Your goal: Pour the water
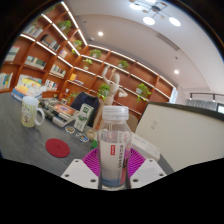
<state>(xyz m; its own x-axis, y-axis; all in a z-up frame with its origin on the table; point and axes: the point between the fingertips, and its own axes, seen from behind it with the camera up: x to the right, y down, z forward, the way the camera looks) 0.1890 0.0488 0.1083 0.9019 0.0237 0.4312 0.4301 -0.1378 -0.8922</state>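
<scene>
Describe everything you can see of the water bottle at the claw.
The water bottle is clear plastic with a white cap and a red-and-white label around its middle. It stands upright between the claw fingers, against their pink pads; whether both press it is unclear. Its water level and base can't be made out.

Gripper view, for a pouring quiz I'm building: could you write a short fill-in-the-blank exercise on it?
1. The water bottle between the gripper fingers has a ___ label.
2. The bottle's cap is ___.
3. On the table, beyond the red coaster, stands a white ___.
4. The shelves behind are lit by ___ strips.

Missing words: red; on; mug; light
</scene>
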